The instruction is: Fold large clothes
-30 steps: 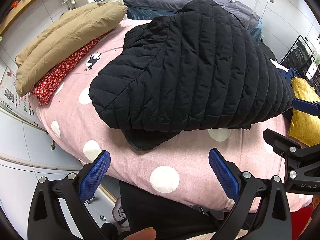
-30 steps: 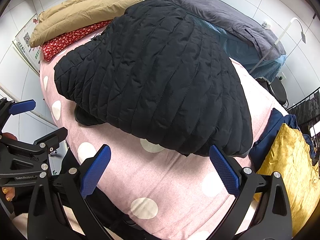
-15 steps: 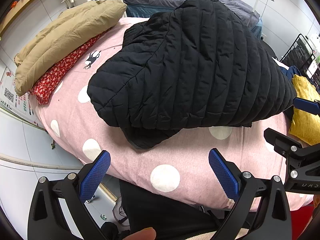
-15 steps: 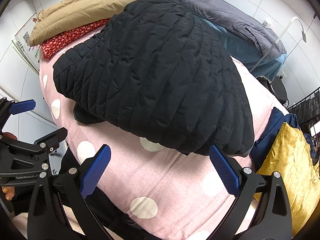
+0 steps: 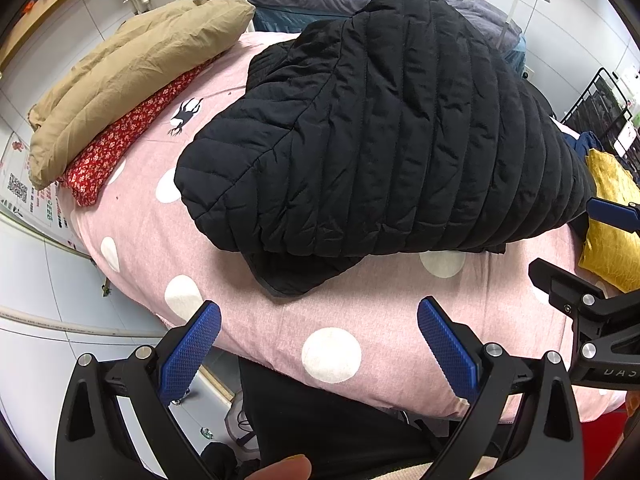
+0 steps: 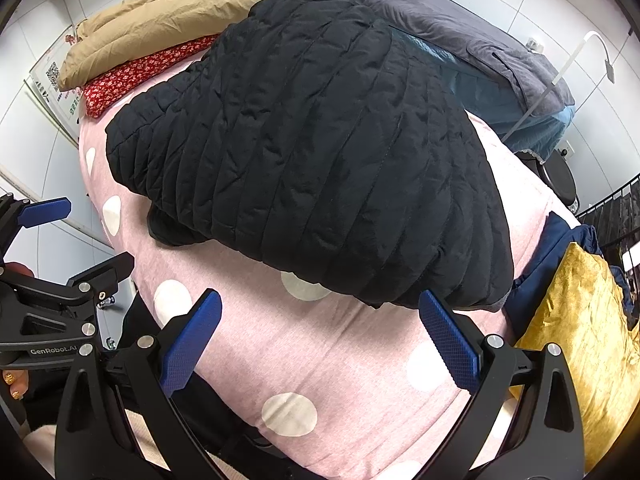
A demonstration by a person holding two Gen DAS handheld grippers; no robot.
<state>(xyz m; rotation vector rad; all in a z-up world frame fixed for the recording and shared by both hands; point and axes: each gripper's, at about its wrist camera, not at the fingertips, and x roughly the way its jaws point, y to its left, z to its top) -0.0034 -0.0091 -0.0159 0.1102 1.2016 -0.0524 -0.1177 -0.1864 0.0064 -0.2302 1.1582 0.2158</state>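
Hovering over the near edge of the pink polka-dot bed [image 5: 280,320], I am holding my left claw [image 5: 319,336] and my right claw [image 6: 320,328] spread wide, both gripping nothing. Ahead of both claws the black quilted jacket [image 5: 400,140] is lying in a puffy, roughly folded heap, with a dark flap [image 5: 296,272] poking out just beyond my left claw. I am judging that the padding is likely to spring back open if I pinch only the top layer, and that slick fabric may be slipping through my pads [image 6: 188,344]. Off beyond my right claw a yellow cushion [image 6: 580,340] is crowding that side, risking a snag.
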